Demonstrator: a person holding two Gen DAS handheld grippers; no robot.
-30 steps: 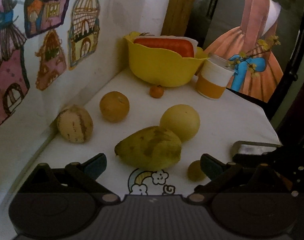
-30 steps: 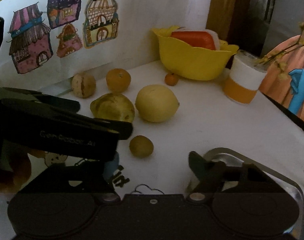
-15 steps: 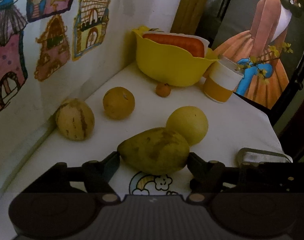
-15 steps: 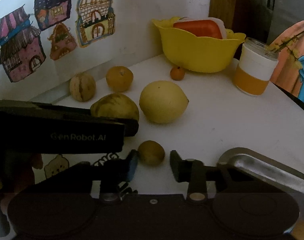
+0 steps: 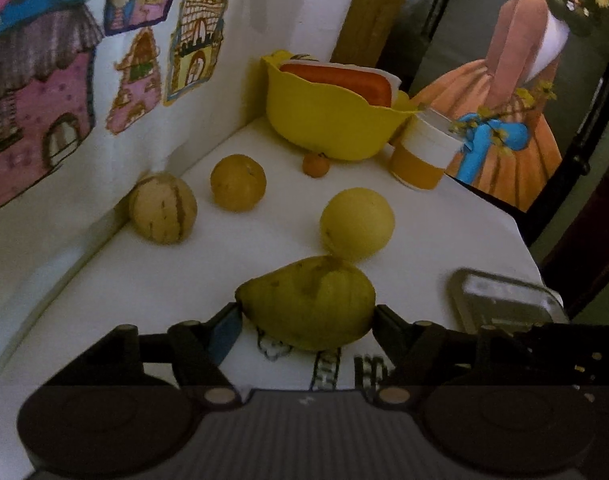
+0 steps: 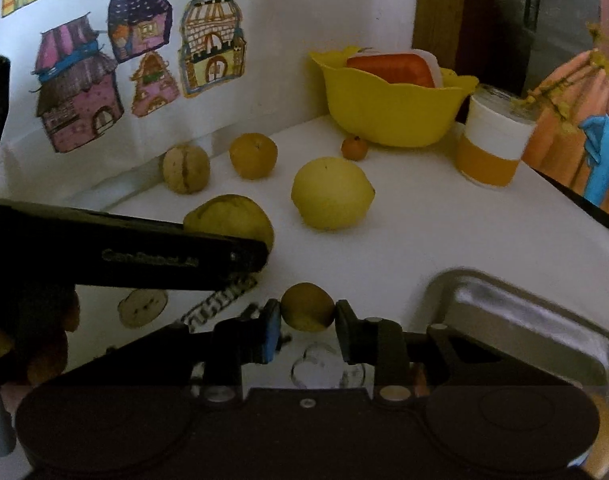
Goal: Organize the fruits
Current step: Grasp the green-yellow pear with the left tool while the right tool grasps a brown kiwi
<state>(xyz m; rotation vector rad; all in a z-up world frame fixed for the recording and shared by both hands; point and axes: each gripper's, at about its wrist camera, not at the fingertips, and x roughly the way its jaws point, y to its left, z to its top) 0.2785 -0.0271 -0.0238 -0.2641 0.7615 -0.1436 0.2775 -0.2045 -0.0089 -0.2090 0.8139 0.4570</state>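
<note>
A yellow-green pear (image 5: 308,304) lies on the white table, and my left gripper (image 5: 304,322) is shut on it, a finger pressing each side. In the right wrist view the pear (image 6: 232,216) shows behind the left gripper's black body. A small brownish-green fruit (image 6: 306,306) sits between the pads of my right gripper (image 6: 307,322), which is shut on it. A metal tray (image 6: 524,312) lies just right of that gripper, and the tray (image 5: 504,300) also shows in the left wrist view.
Farther back are a yellow lemon-like fruit (image 6: 330,194), an orange (image 6: 252,156), a striped round fruit (image 6: 185,168) by the wall and a small tangerine (image 6: 354,148). A yellow bowl (image 6: 388,108) and an orange-white cup (image 6: 492,148) stand at the back.
Both grippers moved forward and closed: the left onto the pear, the right onto the small brownish-green fruit. The other fruits stayed put.
</note>
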